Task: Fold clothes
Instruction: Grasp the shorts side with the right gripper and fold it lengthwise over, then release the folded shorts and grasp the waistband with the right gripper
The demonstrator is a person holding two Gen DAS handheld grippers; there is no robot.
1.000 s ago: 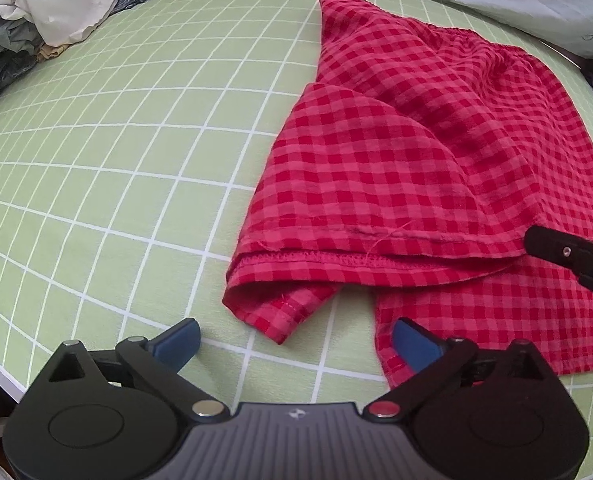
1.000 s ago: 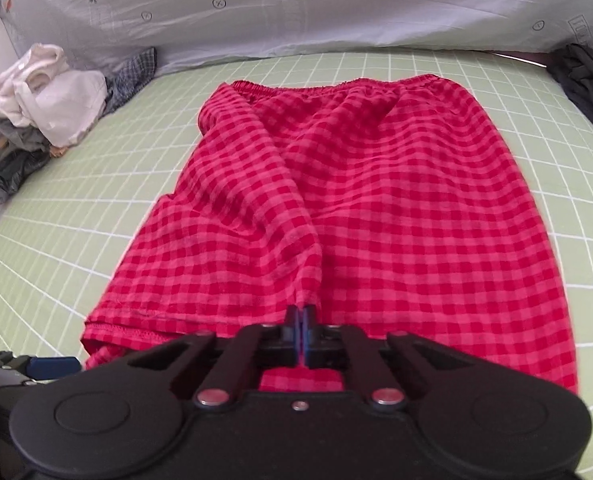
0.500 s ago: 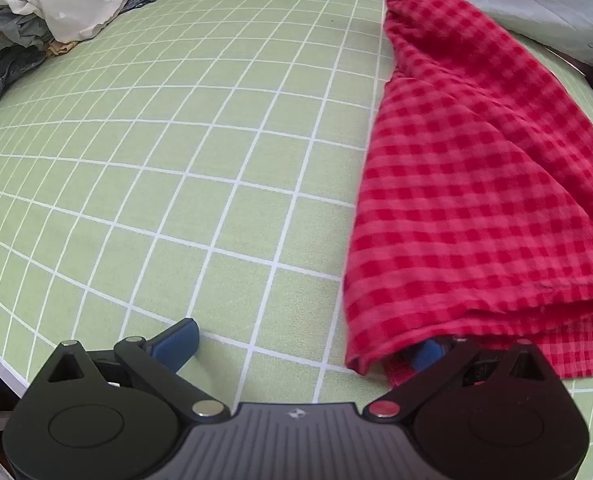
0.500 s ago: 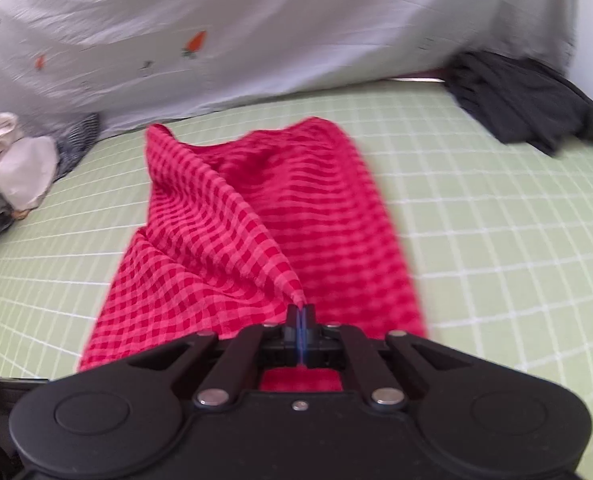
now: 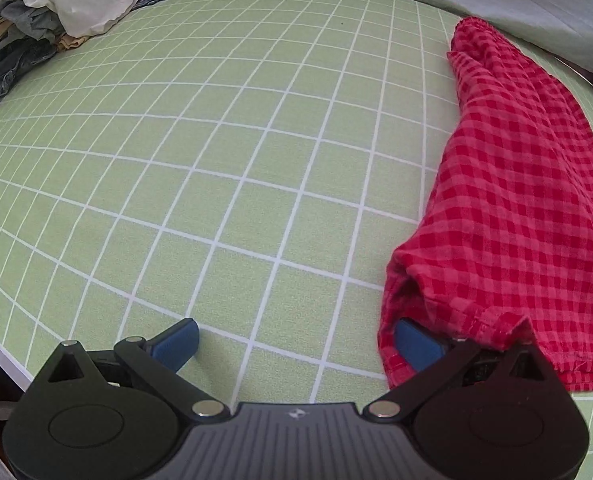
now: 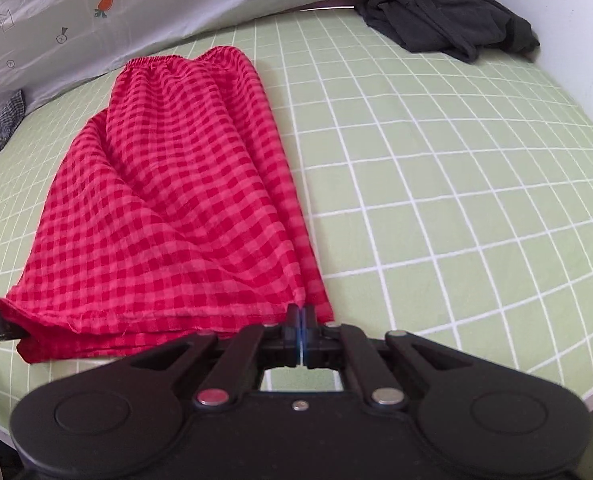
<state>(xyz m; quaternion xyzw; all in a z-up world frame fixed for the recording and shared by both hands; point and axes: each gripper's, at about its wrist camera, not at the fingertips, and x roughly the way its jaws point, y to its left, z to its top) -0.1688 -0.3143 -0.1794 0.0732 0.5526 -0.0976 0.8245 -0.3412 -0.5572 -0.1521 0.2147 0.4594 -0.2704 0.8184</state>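
In the left wrist view the left gripper [image 5: 296, 344] stands spread wide at the bottom, its right finger [image 5: 416, 346] tucked under the hem of the red shorts [image 5: 528, 208] lying at the frame's right on the green mat [image 5: 216, 160]. In the right wrist view the right gripper [image 6: 299, 334] pinches the hem at bottom centre, with the shorts [image 6: 176, 200] folded lengthwise across the centre left.

Right wrist view: grey sheet [image 6: 144, 12] at the back carries the printed words "LOOK HERE" inside an arrow outline at its left edge. Partial white letters on a black part at far left, unreadable. Left wrist view: no legible text.
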